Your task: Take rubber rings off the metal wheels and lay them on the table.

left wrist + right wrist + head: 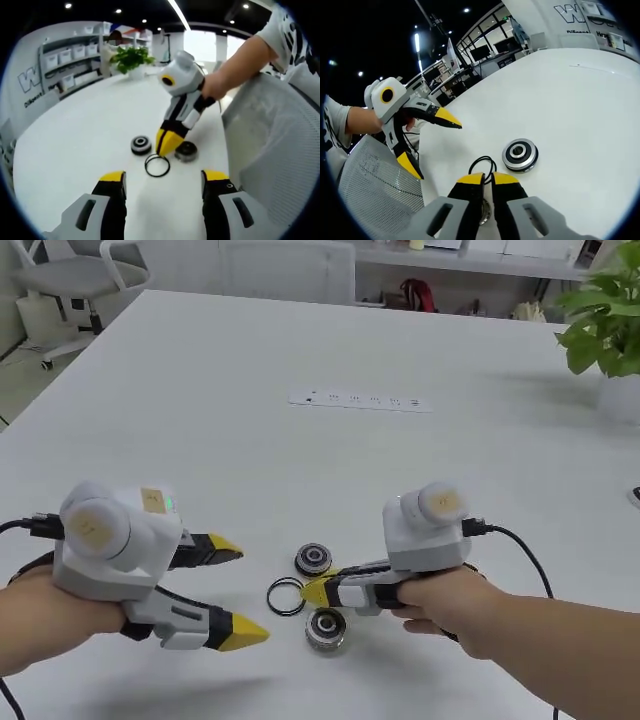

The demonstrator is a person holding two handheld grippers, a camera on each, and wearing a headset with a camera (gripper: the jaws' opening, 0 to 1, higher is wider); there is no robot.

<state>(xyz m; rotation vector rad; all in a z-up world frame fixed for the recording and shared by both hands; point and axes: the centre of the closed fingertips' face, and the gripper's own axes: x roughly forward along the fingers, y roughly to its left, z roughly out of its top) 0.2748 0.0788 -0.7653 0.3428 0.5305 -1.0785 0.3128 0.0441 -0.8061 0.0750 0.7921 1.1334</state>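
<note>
We look at the white table (300, 460) and find that the job is partly done. One thin black rubber ring (270, 598) lies flat on the table, between the two small round metal wheels. That ring is off, so one step looks finished or nearly finished.

The right gripper (312, 591) has its yellow tips pressed almost together at the edge of the ring. In the right gripper view the near side of the ring goes in between the tips, so we think it is pinching the ring. It may need to let go before that ring counts as laid down.

The left gripper (235, 588) holds nothing. Its jaws are wide apart and it waits near the wheels, a little to the side.

Now we count. We see two wheels: the far wheel (313, 559) and the near wheel (326, 629). We see one loose ring and two grippers.

The far wheel has a dark band round its edge, so we think it has its ring on. The near wheel looks more silver and bare, so the loose ring may have come from it. We cannot be sure, because the wheels are small. If we are right, one more ring is left to take off.
</note>
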